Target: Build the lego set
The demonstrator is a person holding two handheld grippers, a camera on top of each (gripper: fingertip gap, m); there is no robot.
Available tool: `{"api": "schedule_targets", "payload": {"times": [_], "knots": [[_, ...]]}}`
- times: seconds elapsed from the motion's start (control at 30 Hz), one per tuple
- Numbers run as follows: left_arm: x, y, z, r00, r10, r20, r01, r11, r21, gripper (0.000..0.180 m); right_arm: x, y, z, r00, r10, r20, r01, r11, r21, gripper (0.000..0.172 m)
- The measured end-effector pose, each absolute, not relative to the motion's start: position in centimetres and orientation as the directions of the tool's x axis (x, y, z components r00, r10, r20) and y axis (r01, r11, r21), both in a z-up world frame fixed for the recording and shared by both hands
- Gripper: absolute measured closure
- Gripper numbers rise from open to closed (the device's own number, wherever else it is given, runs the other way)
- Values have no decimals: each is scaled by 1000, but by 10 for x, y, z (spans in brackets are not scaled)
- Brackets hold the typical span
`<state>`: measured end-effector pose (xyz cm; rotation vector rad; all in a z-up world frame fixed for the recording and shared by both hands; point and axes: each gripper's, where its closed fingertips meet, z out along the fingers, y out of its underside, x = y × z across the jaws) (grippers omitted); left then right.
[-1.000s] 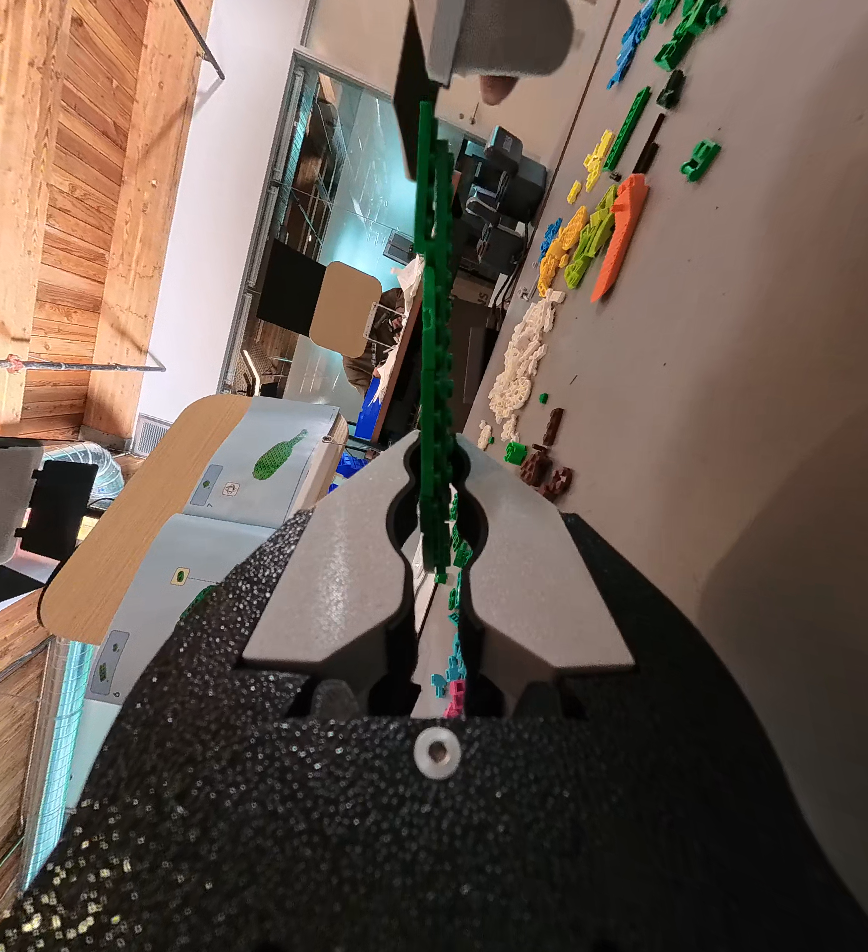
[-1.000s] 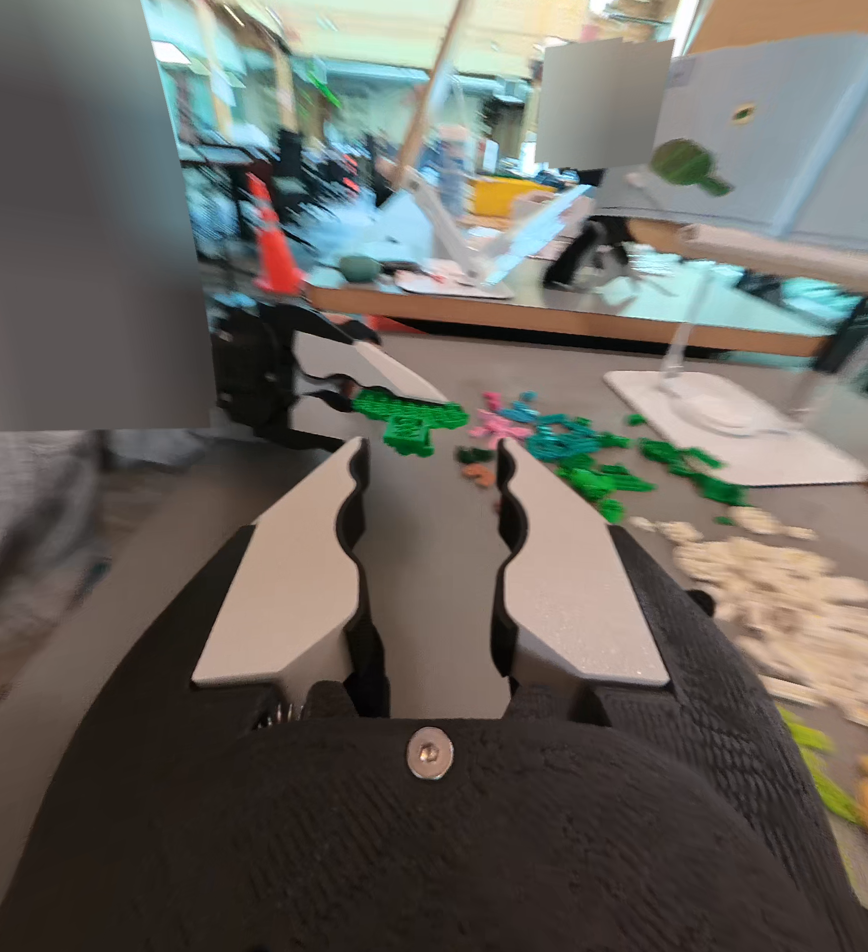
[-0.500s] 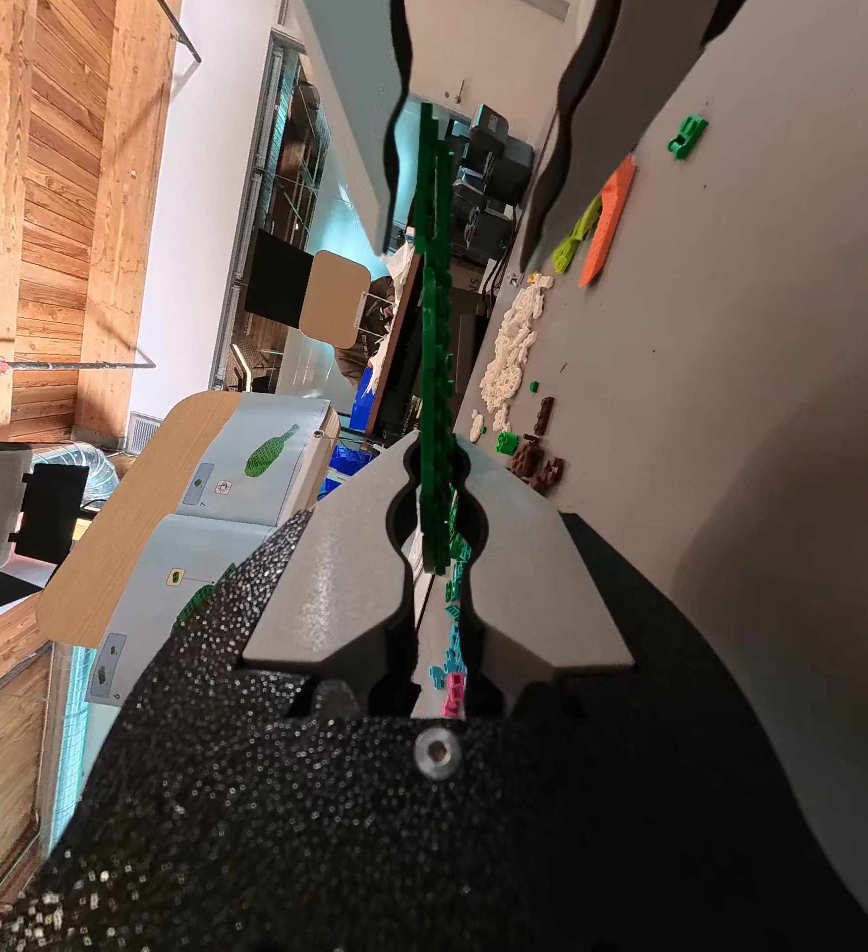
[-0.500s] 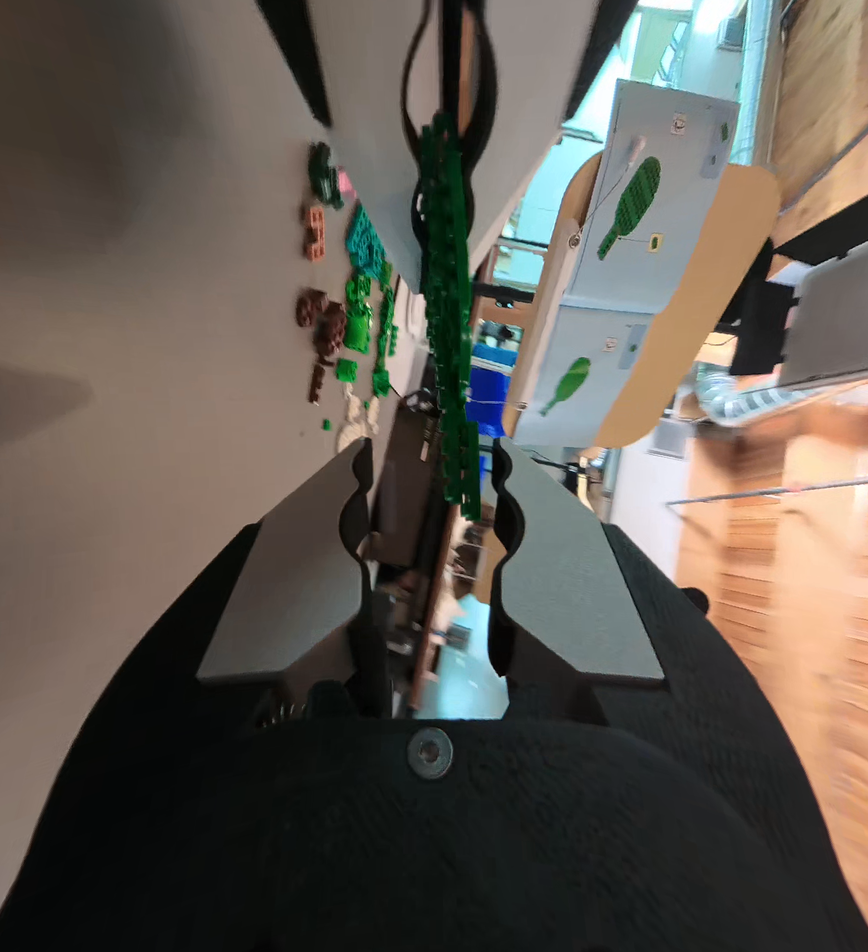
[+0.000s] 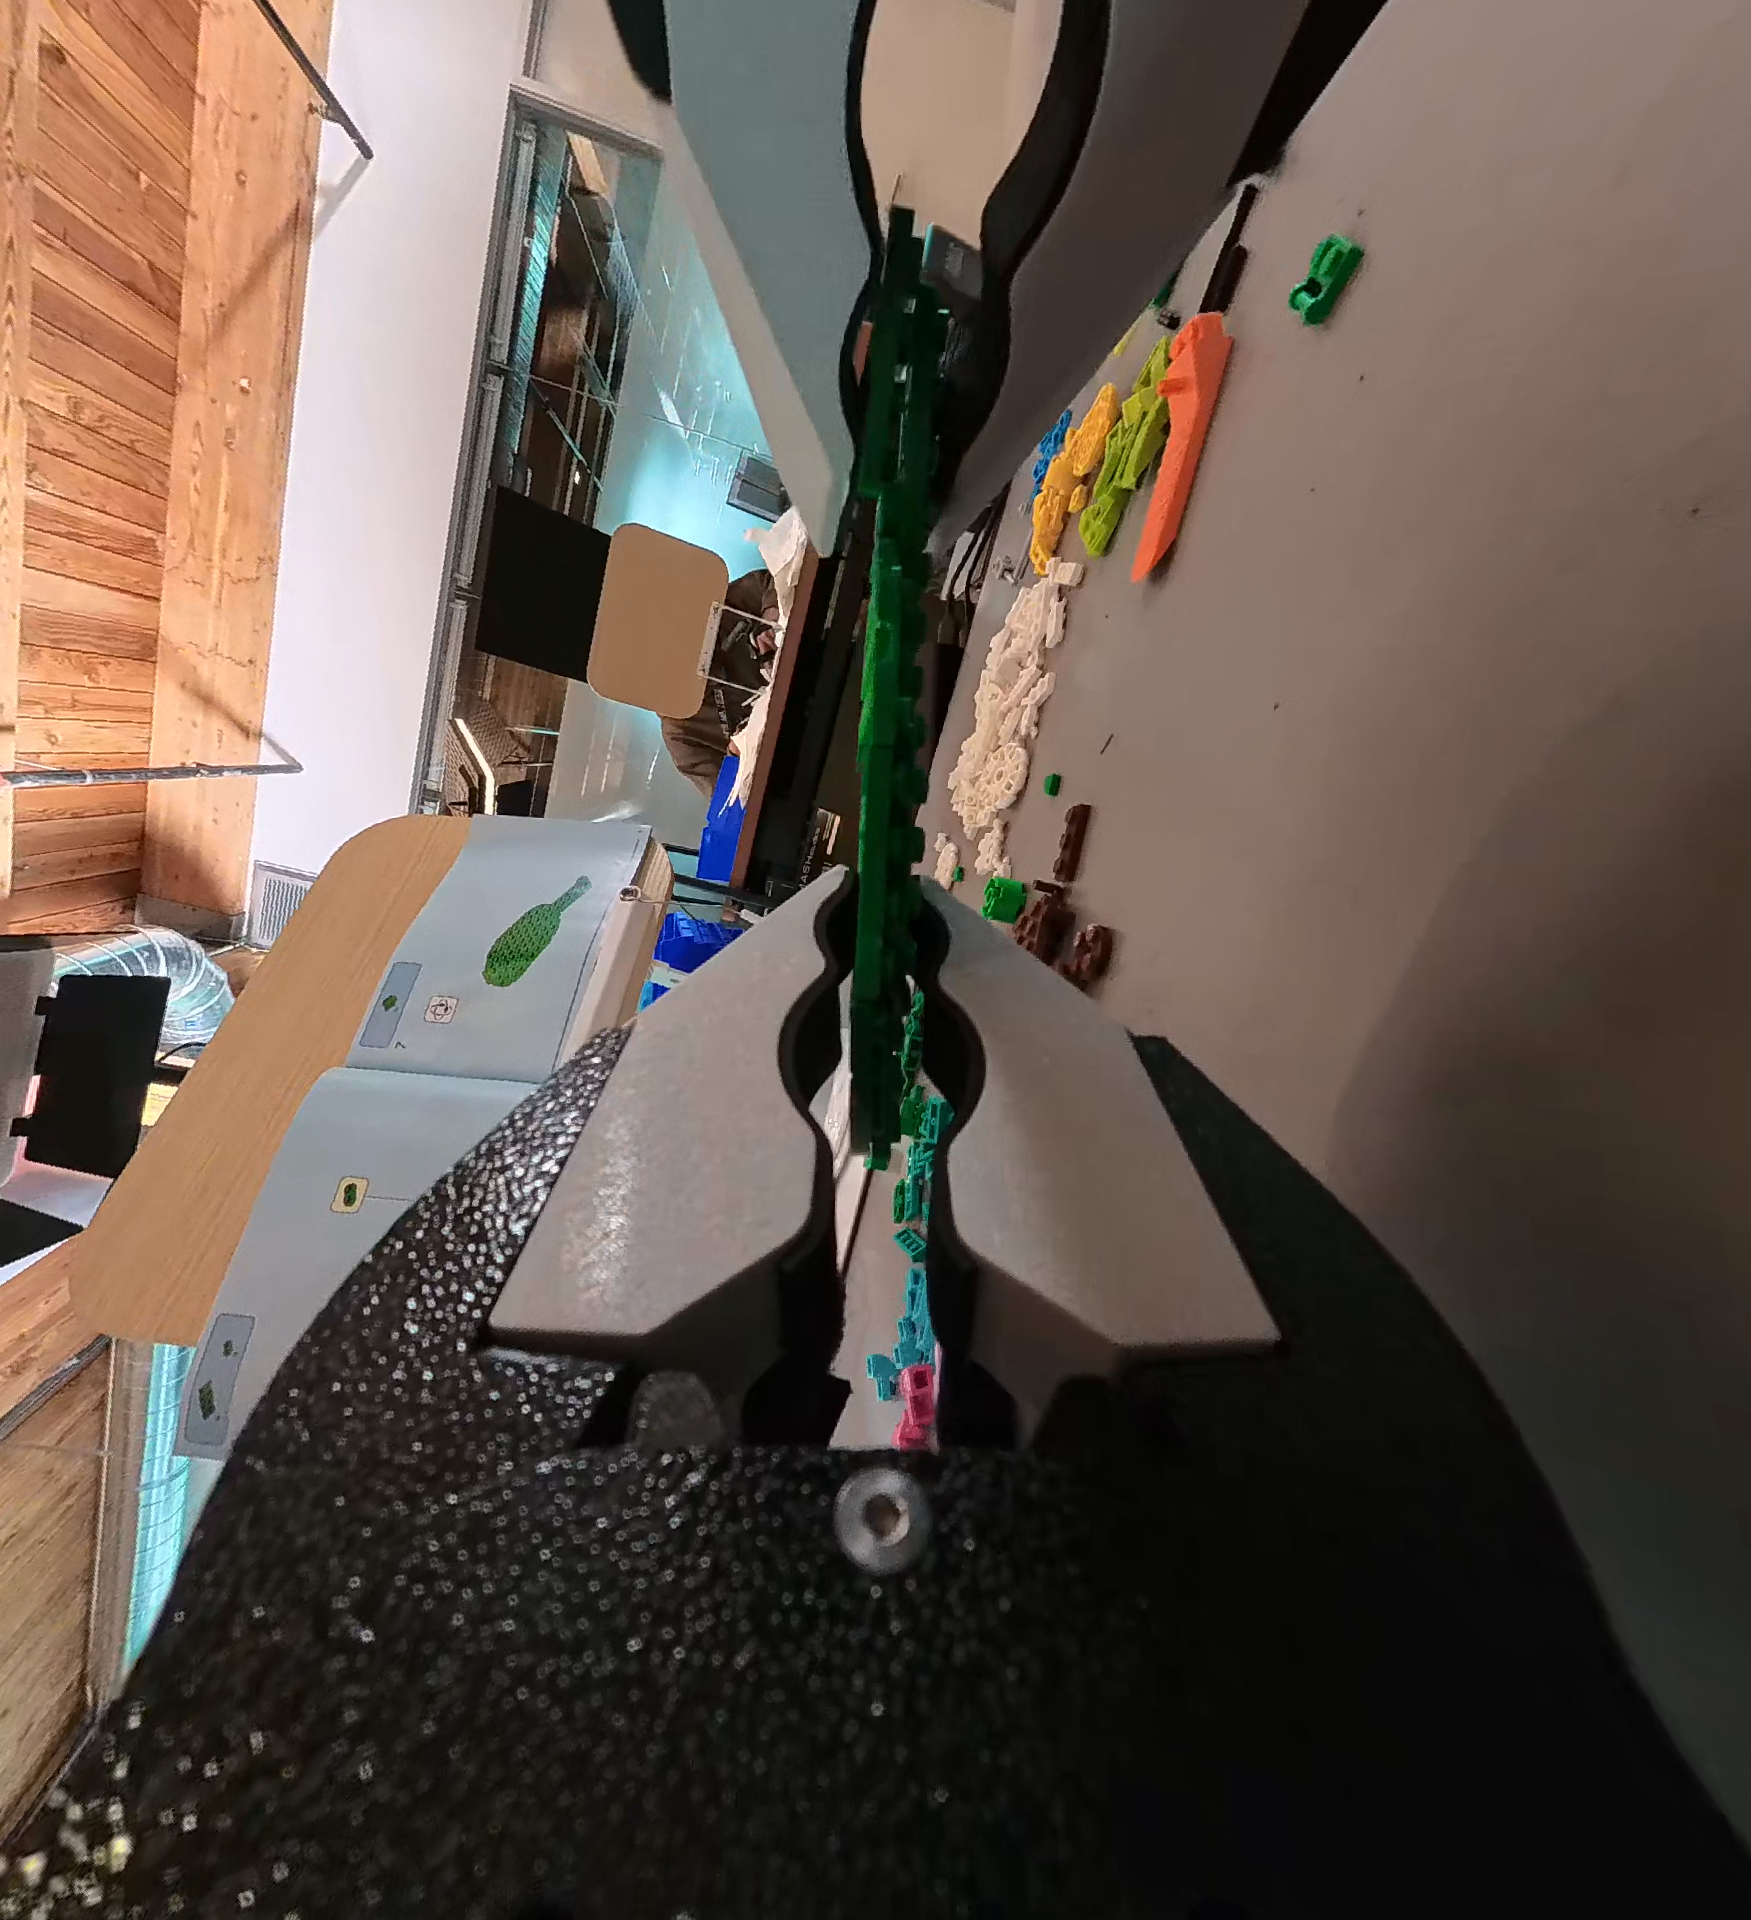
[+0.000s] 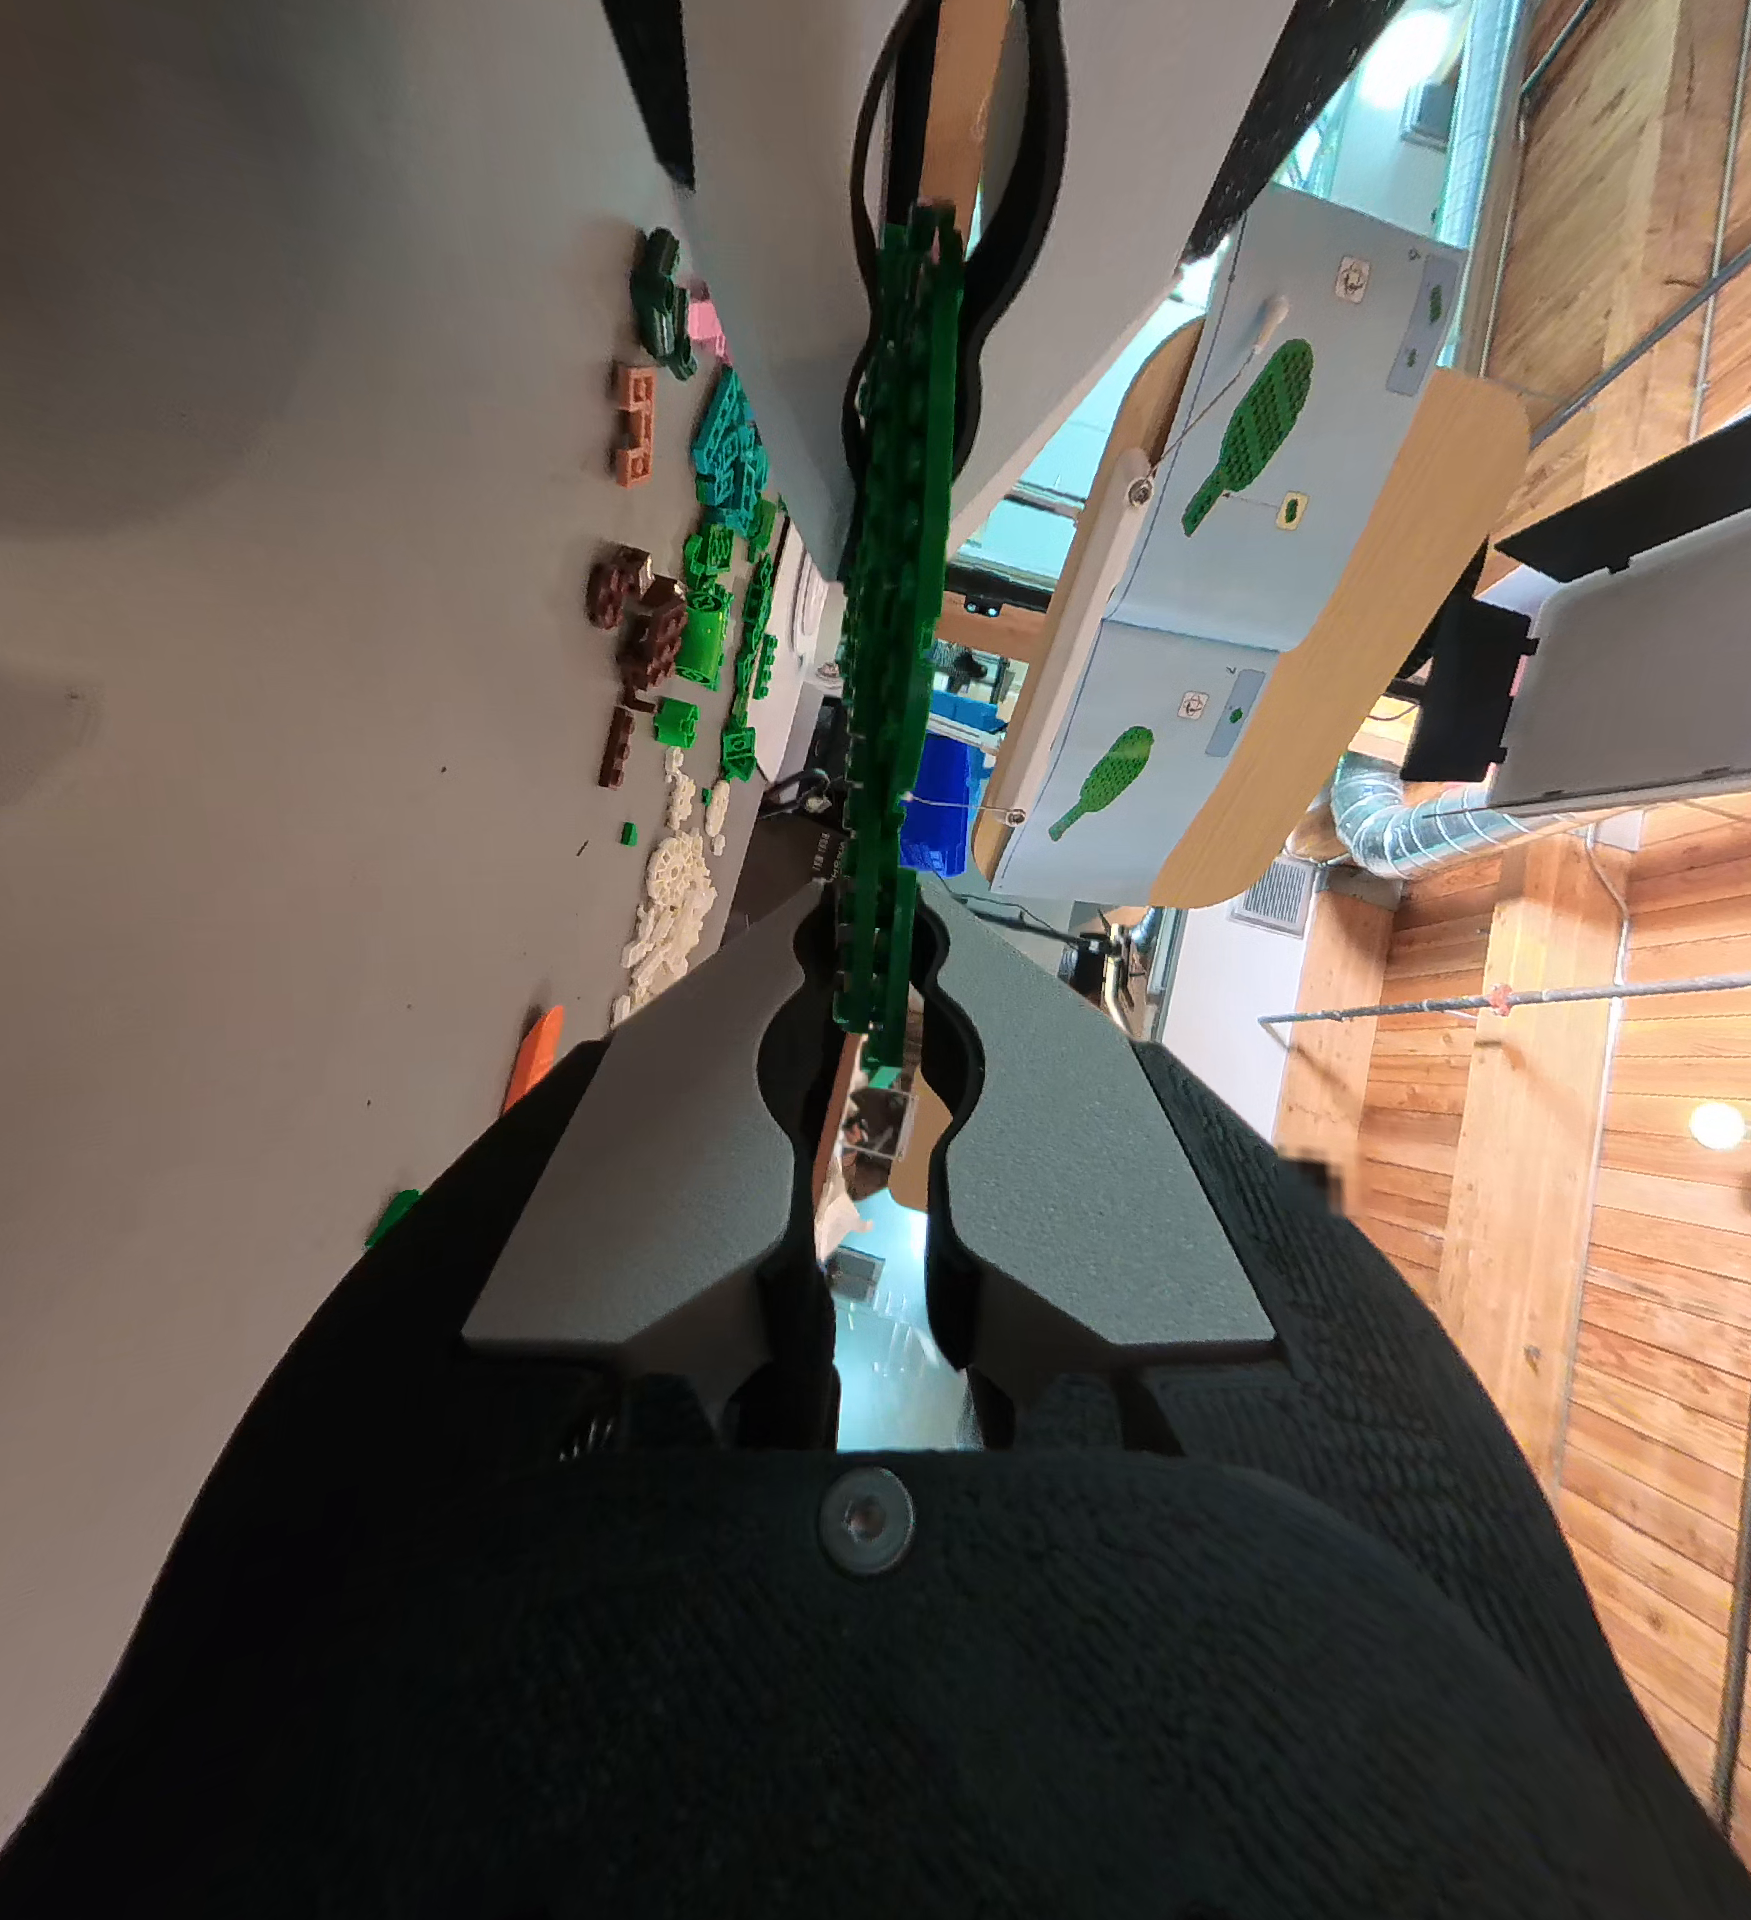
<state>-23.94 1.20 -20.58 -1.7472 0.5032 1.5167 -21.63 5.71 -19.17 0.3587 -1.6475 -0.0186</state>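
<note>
A long green brick-built plate (image 5: pixel 892 675) hangs edge-on in the air beside the grey table (image 5: pixel 1473 727). My left gripper (image 5: pixel 886 904) is shut on its near end, with both pads pressed against it. My right gripper (image 5: pixel 902 488) faces it from the far end and grips the other end of the plate. In the right wrist view the same plate (image 6: pixel 892 644) runs from my right gripper (image 6: pixel 876 904), shut on it, up to the left gripper (image 6: pixel 897 540) at the top.
Loose bricks lie on the table in piles: white (image 5: pixel 1006 707), yellow and lime (image 5: pixel 1099 468), brown (image 5: pixel 1068 925), teal (image 6: pixel 731 457), and a long orange piece (image 5: pixel 1177 447). An open instruction booklet (image 5: pixel 497 966) stands on a wooden board beyond the table. My right fingertips sit around 6 centimetres from my left ones.
My right gripper swung round from over the table to face the left one, slid its open jaws over the plate's free end and closed on it. The left gripper kept its hold.
</note>
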Motion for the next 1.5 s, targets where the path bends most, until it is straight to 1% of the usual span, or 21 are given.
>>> {"api": "schedule_targets", "payload": {"times": [0.13,0.33,0.43,0.57,0.7,0.83,0.87,0.97,1.0,1.03,1.07,1.1,1.13,1.2,1.3,1.37,1.5], "knots": [[-238,13,-207,231,171,-958,-724,-627,-287,175,-212,56,-194,-64,-248,967,-269,937,223,161],[-233,15,-211,304,162,-939,-738,-582,-340,175,-205,53,-195,-39,-267,963,-352,906,237,161],[-231,16,-213,328,156,-932,-741,-569,-356,175,-204,53,-197,-29,-291,956,-350,899,263,162],[-231,17,-217,321,134,-937,-741,-581,-337,175,-204,55,-199,-27,-311,950,-333,899,284,163],[-231,17,-214,315,148,-938,-741,-578,-340,175,-204,55,-196,5,-322,947,-303,902,308,165],[-233,16,-219,295,121,-948,-736,-605,-305,175,-207,56,-200,-7,-319,948,-288,908,304,165],[-234,16,-218,293,125,-948,-734,-606,-307,175,-207,56,-200,-7,-308,951,-288,912,293,165],[-234,16,-218,317,130,-939,-727,-603,-329,175,-208,56,-202,-69,-203,977,-294,940,174,164],[-234,17,-218,331,134,-934,-725,-598,-342,175,-208,55,-202,-85,-177,981,-302,942,144,158],[-235,17,-218,343,139,-929,-718,-599,-354,175,-208,56,-204,-117,-144,983,-302,948,103,146],[-236,16,-219,350,141,-926,-712,-602,-361,175,-208,56,-204,-149,-99,984,-296,954,52,139],[-237,15,-220,356,141,-924,-707,-607,-364,175,-208,57,-203,-171,-60,983,-294,956,7,135],[-238,15,-221,364,139,-921,-700,-612,-369,175,-207,57,-201,-179,-31,983,-296,955,-24,134],[-239,15,-223,374,136,-918,-694,-615,-374,175,-207,58,-199,-188,-4,982,-296,954,-53,138],[-239,15,-225,382,126,-915,-690,-620,-373,175,-207,60,-200,-197,-8,980,-292,955,-51,149],[-239,16,-226,386,125,-914,-687,-623,-376,174,-207,61,-203,-196,-30,980,-283,959,-27,160],[-243,14,-226,382,131,-915,-671,-641,-372,175,-213,63,-209,-192,-86,978,-229,973,41,164]]}}
